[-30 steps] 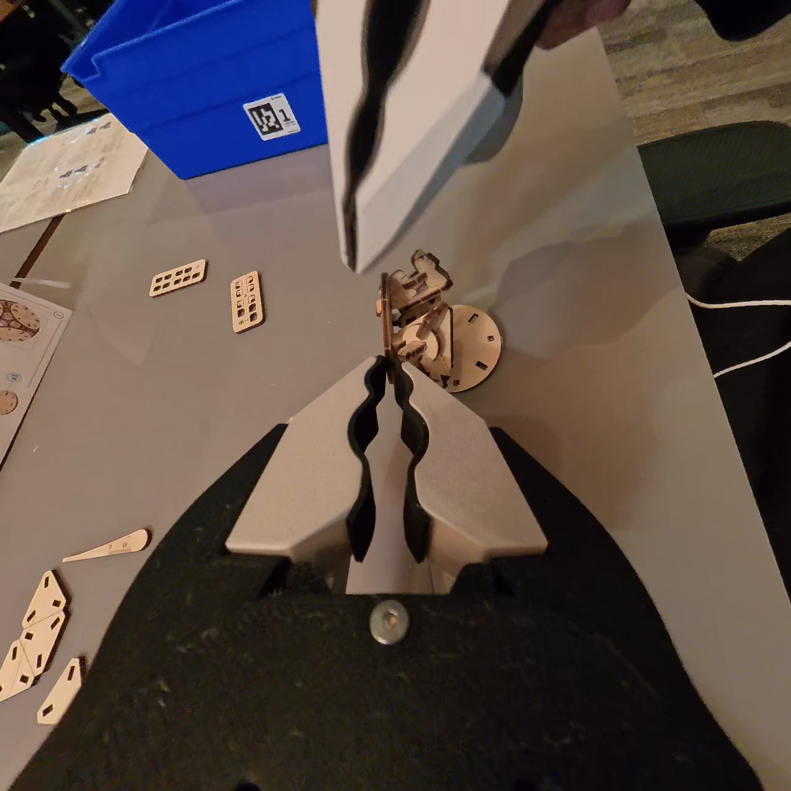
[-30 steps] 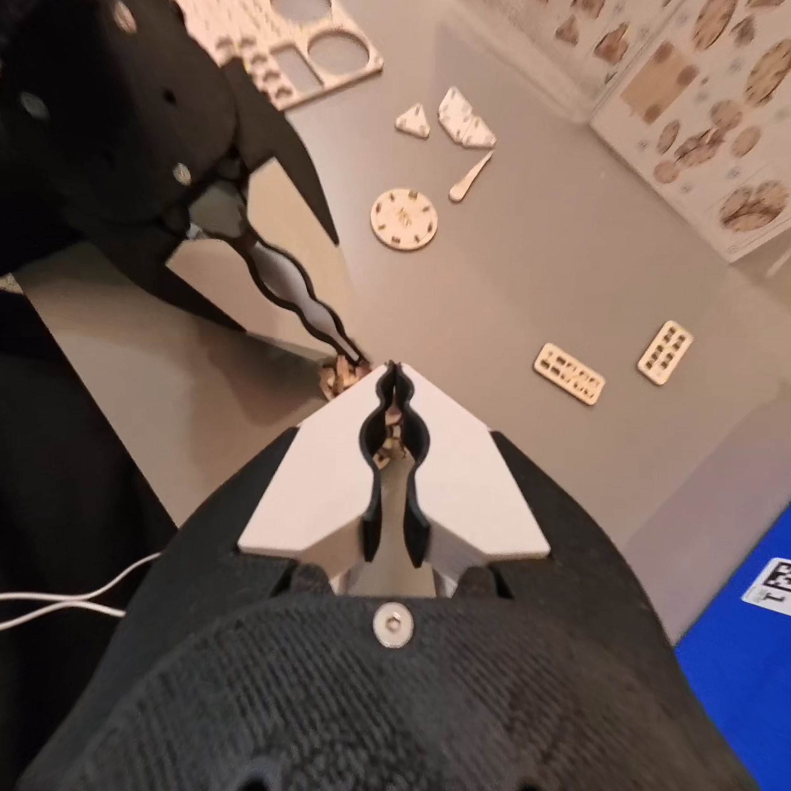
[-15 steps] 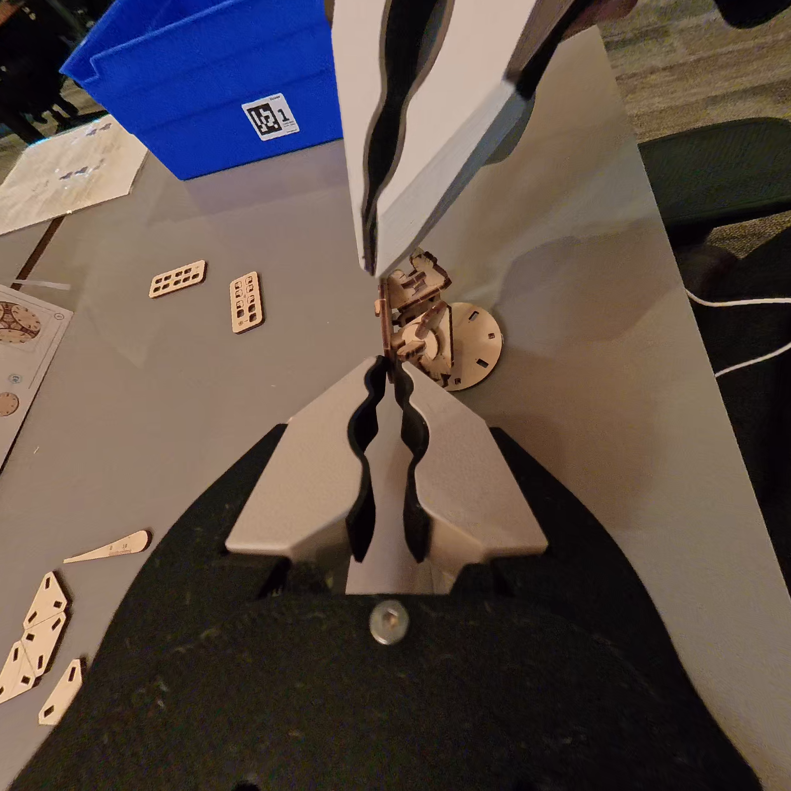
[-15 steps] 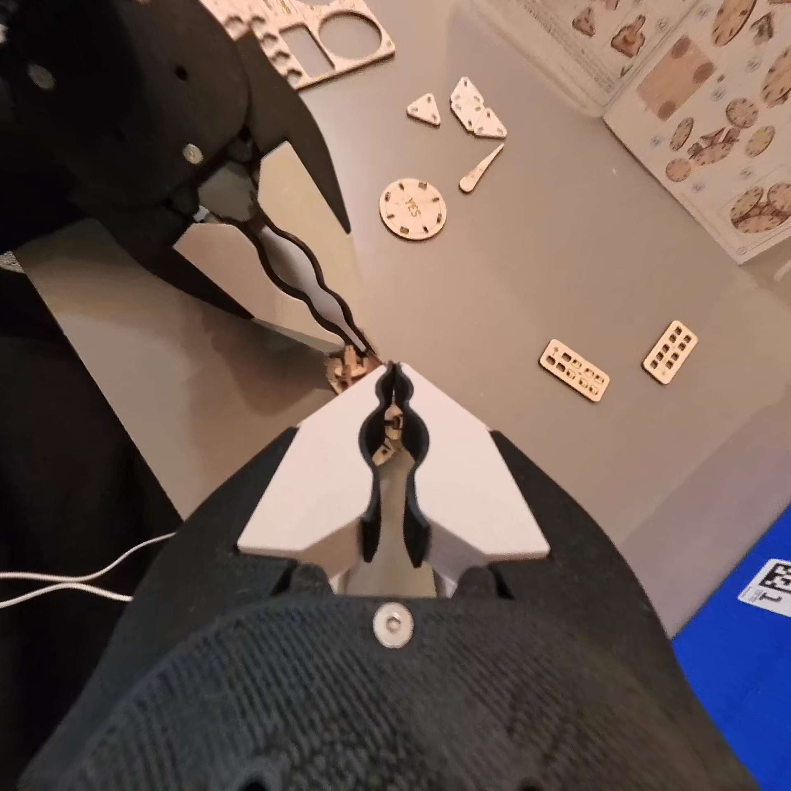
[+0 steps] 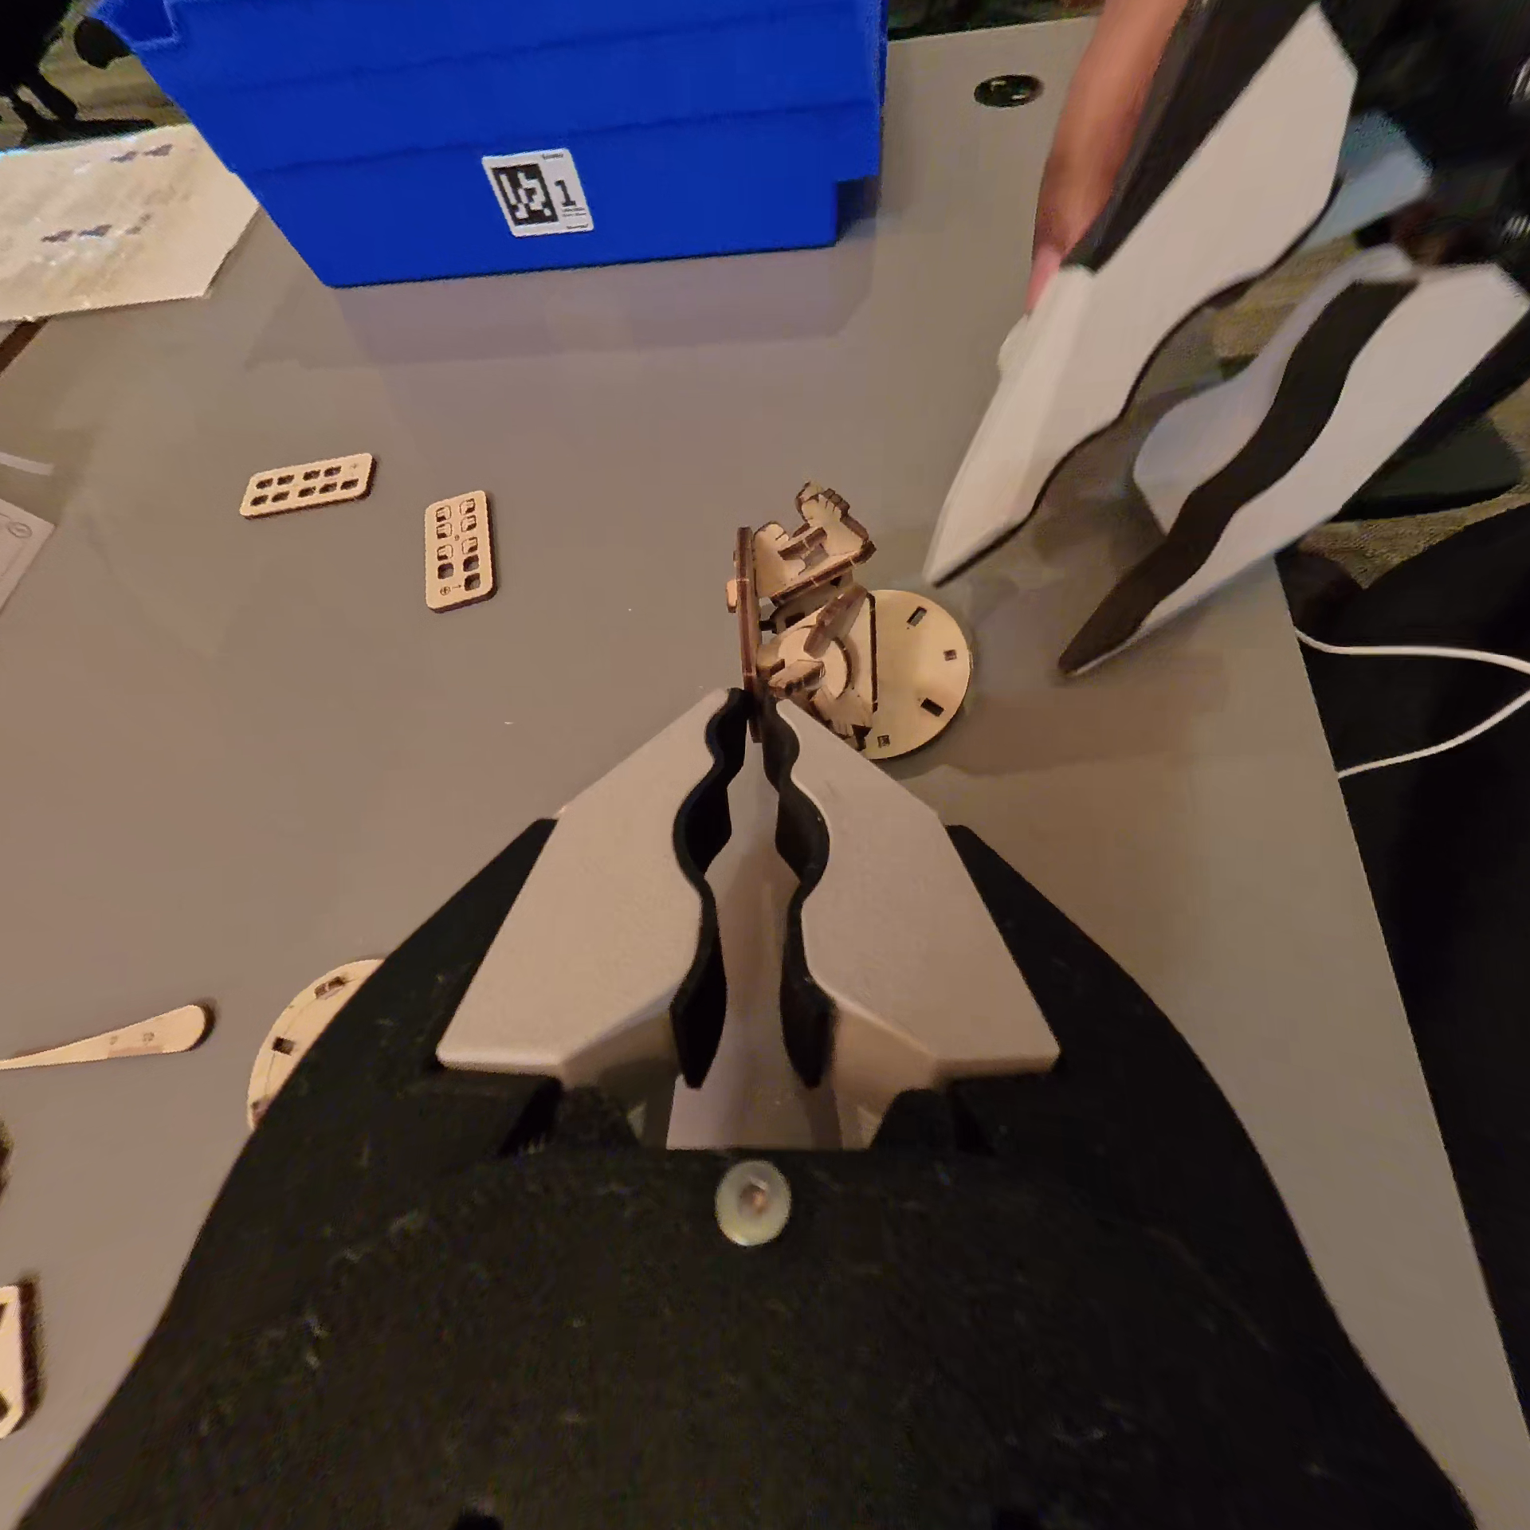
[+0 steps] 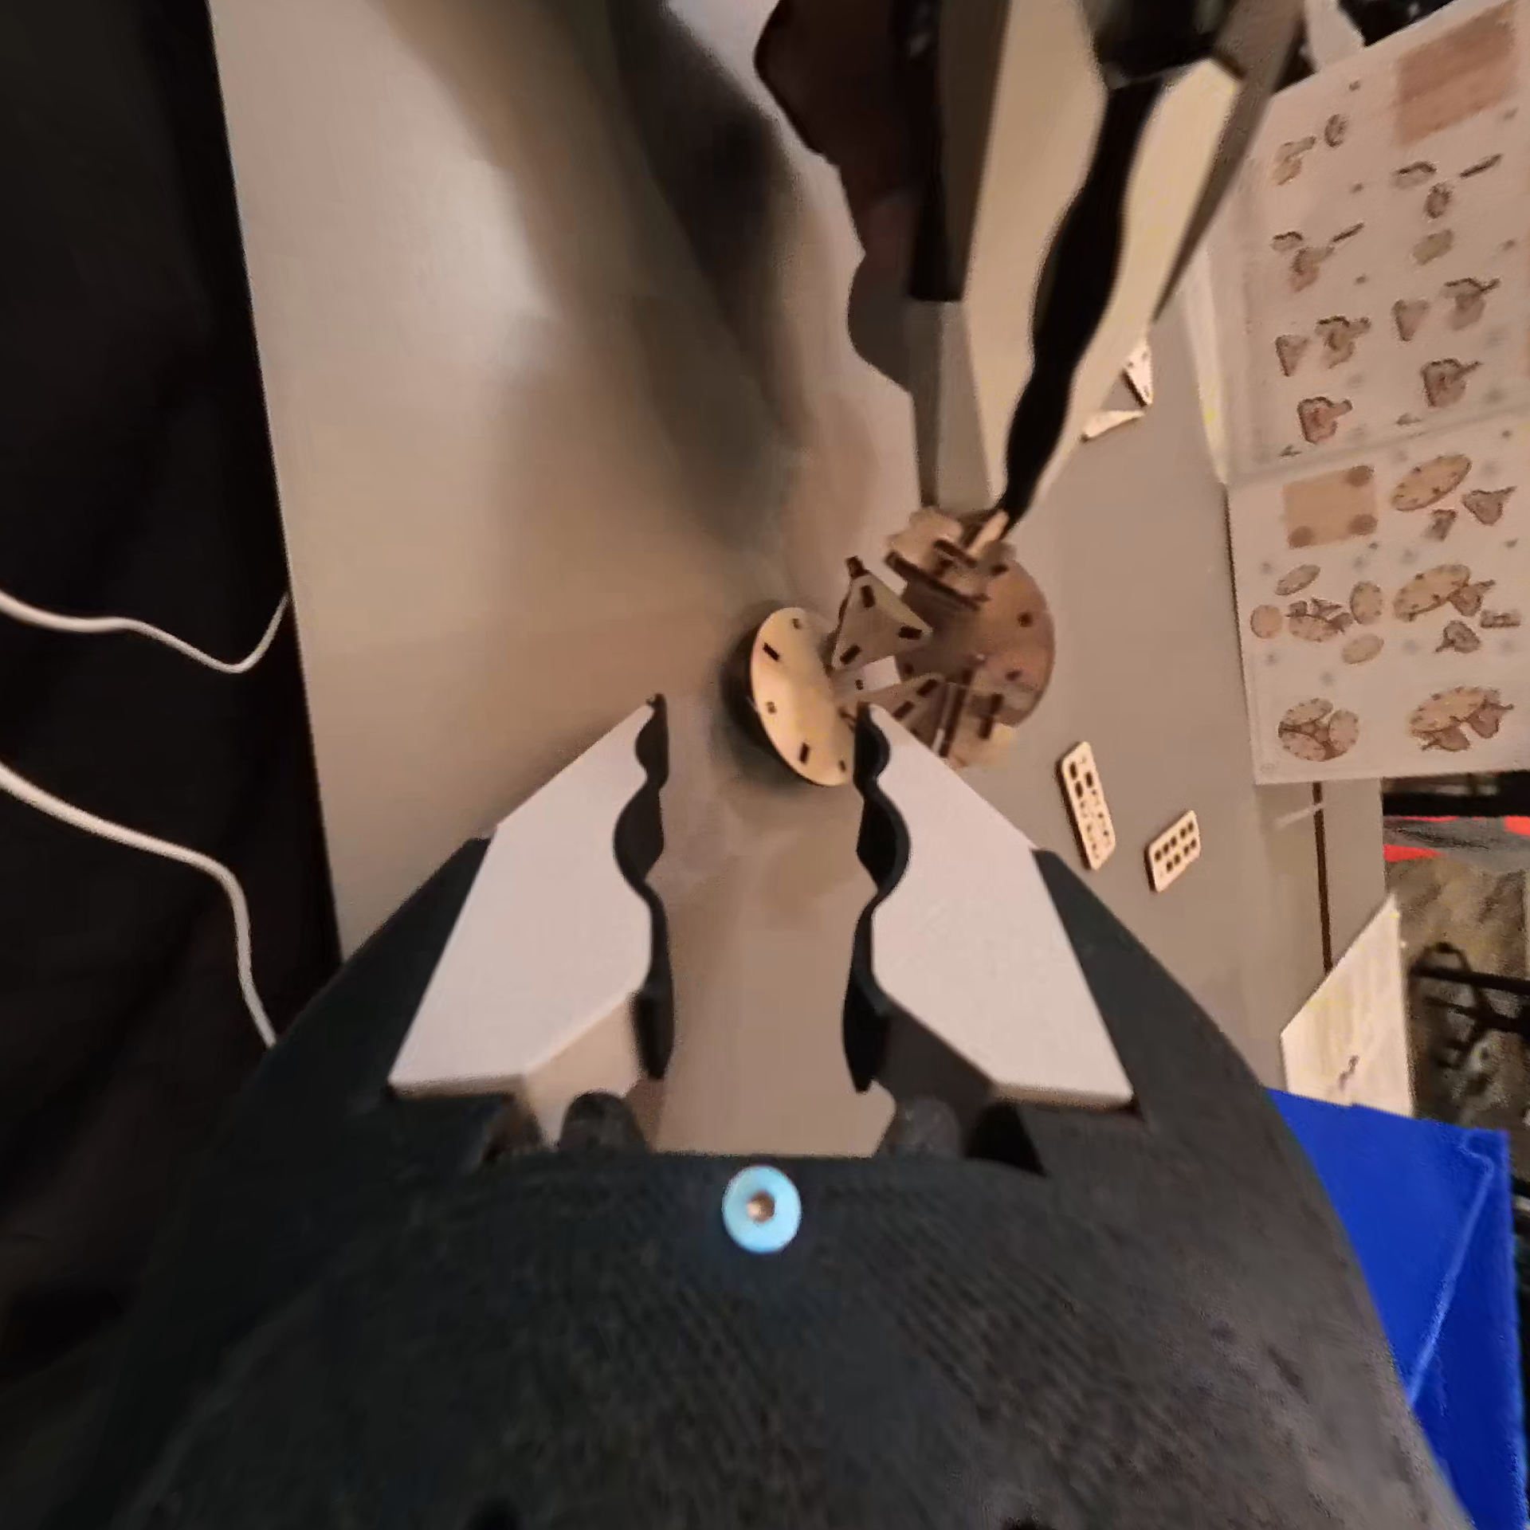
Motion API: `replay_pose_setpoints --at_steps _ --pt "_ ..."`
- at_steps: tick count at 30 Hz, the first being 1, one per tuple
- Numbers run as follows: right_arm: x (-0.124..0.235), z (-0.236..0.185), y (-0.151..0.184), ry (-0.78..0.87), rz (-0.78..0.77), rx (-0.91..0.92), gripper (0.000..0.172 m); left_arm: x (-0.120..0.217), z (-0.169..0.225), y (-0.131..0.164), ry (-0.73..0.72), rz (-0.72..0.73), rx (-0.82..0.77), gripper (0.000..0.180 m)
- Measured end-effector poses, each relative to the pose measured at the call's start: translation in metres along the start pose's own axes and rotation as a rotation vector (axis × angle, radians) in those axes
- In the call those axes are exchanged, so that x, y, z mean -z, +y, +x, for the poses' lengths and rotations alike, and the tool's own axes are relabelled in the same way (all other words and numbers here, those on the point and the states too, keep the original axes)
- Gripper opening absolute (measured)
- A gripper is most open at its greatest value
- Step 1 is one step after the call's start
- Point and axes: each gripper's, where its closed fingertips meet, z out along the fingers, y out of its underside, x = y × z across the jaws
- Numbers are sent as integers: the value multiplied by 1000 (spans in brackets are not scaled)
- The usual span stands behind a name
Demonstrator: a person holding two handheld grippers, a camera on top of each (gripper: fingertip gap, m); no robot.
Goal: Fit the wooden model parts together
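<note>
Left tool (image 5: pixel 752 704) is pinching the upright disc edge of the wooden model (image 5: pixel 815 629), pads pressing both faces, holding it on the grey bench (image 5: pixel 331 745). Right tool (image 6: pixel 757 728) is standing wide open and holding nothing, just beside the model's outer disc (image 6: pixel 799 695). Judging by this, keeping the pinch steady and square should stop the model tipping. Slotted plates (image 5: pixel 459 550) are lying farther off, before the blue bin (image 5: pixel 530 99).
</note>
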Motion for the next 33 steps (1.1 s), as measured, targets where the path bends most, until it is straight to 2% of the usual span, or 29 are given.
replay_pose_setpoints --at_steps 2,12,15,17,19,20,23,27,30,33 --pt "-8 -3 4 -5 -36 37 47 0 -1 1 9 2 28 0" --pt "-25 16 23 99 -215 277 15 0 -3 3 40 9 95 0" --pt "-27 19 22 122 -225 300 13 1 -6 4 40 14 118 0" --pt "-26 21 19 132 -207 289 11 2 -9 5 41 16 144 4" --pt "-23 25 15 160 -176 276 3 4 -10 3 61 34 177 16" --pt "-22 25 14 154 -161 259 3 6 -10 1 77 51 197 20" --pt "-21 26 13 131 -134 178 3 12 -6 -6 142 100 247 15" --pt "-17 29 7 110 -65 61 3 15 -17 -6 91 117 262 18" --pt "-13 34 4 53 8 -120 2 19 -31 -6 23 134 285 18" --pt "-13 29 3 -139 68 -428 3 25 -42 -8 -24 164 311 17"
